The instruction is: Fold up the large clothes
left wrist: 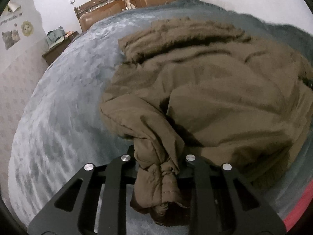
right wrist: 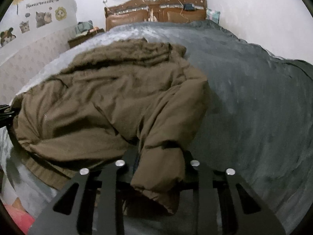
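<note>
A large olive-brown padded coat [left wrist: 215, 90] lies crumpled on the grey bedspread [left wrist: 64, 101], its fur-trimmed hood toward the headboard. In the left wrist view my left gripper [left wrist: 158, 156] is shut on a bunched fold of the coat's near edge, which hangs down between the black fingers. The right wrist view shows the same coat [right wrist: 109, 101] spread to the left, and my right gripper [right wrist: 159, 160] is shut on a sleeve end or corner [right wrist: 158, 176] that droops over the jaws. The fingertips of both grippers are hidden under cloth.
A brown wooden headboard [right wrist: 156, 11] closes the far end of the bed. A small nightstand [right wrist: 84, 35] with clutter stands at the far left by a wall with animal stickers [right wrist: 43, 18]. Something red [right wrist: 17, 217] shows at the near left bed edge.
</note>
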`<action>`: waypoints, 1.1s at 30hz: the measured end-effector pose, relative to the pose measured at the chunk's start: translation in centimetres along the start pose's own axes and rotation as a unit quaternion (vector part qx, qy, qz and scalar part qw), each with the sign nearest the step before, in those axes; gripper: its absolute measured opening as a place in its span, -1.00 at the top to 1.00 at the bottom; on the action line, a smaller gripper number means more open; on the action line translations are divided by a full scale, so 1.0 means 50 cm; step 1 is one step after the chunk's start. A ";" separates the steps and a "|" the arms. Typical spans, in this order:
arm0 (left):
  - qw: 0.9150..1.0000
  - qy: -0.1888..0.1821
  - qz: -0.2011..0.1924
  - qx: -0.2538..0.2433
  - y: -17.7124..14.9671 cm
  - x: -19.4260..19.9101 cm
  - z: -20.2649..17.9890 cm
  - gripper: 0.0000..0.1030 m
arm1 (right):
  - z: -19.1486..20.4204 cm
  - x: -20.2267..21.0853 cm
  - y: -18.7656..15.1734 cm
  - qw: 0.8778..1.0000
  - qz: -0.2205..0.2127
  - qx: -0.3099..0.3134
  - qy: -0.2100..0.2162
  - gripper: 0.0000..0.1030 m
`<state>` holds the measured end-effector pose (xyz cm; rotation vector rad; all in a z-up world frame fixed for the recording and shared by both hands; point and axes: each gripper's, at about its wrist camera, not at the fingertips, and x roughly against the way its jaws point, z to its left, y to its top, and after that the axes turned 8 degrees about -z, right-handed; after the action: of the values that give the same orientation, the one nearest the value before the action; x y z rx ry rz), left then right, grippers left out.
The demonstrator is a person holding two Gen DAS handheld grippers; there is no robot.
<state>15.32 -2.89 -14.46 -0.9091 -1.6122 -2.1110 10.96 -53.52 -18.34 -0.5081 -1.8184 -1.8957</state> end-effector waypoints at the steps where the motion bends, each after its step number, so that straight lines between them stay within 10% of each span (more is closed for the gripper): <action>1: 1.000 -0.006 -0.008 0.009 0.015 0.007 0.009 0.62 | 0.000 0.007 0.011 1.000 -0.007 -0.001 0.004 0.53; 33: 0.990 -0.038 -0.111 0.081 0.369 -0.035 0.134 0.64 | -0.030 -0.102 0.373 0.990 -0.106 -0.073 0.055 0.66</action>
<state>29.76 -2.33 -1.04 -0.7976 -1.9741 -2.0688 25.73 -55.01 -5.87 -0.2599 -1.7283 -2.1661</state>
